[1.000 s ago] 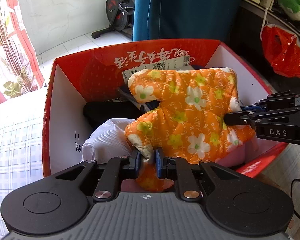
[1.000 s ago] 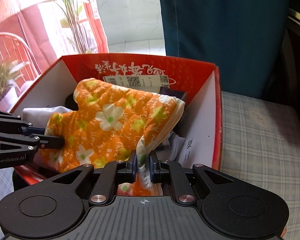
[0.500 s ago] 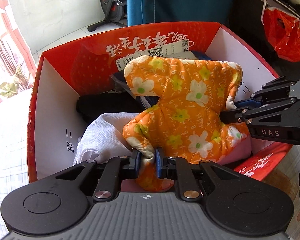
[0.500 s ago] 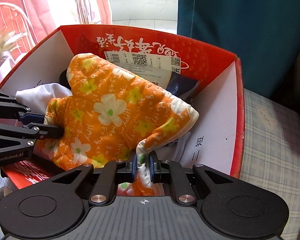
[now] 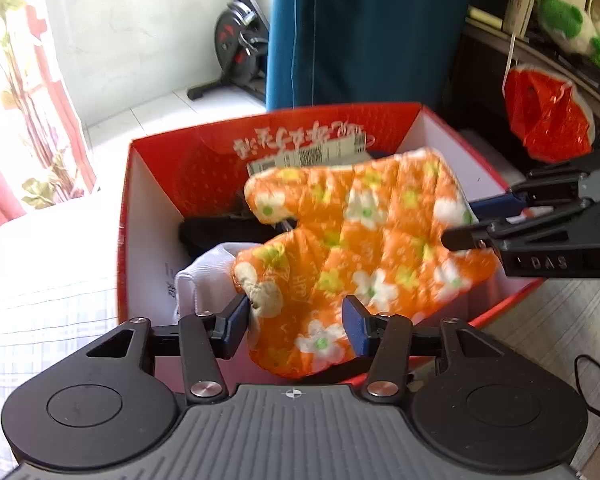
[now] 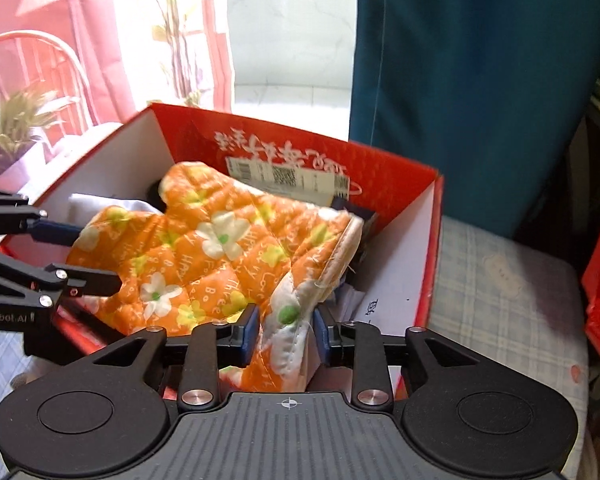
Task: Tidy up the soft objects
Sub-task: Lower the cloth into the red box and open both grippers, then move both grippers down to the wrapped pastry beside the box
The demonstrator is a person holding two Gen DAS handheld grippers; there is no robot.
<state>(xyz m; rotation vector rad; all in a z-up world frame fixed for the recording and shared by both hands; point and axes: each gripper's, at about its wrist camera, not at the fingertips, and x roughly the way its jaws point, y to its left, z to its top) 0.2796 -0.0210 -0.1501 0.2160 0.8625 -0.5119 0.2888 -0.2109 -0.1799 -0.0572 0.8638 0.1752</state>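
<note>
Pale checked bedding (image 6: 500, 280) under a red box (image 5: 480, 168); teal curtain (image 5: 372, 28), exercise bike (image 5: 235, 48) behind. Orange floral mitt (image 5: 364, 240) in the box, over white cloth (image 5: 207, 276). Clamped before, left tool (image 5: 295, 322) and right tool (image 6: 286, 330) opening, mitt edges loose between.

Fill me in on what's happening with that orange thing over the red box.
A person is working two hand-held grippers over an open red box. The left hand-held gripper and the right hand-held gripper are both opening their jaws around the edges of a quilted orange oven mitt with flowers, releasing it. The mitt lies in the box on top of a white cloth and something dark.
</note>
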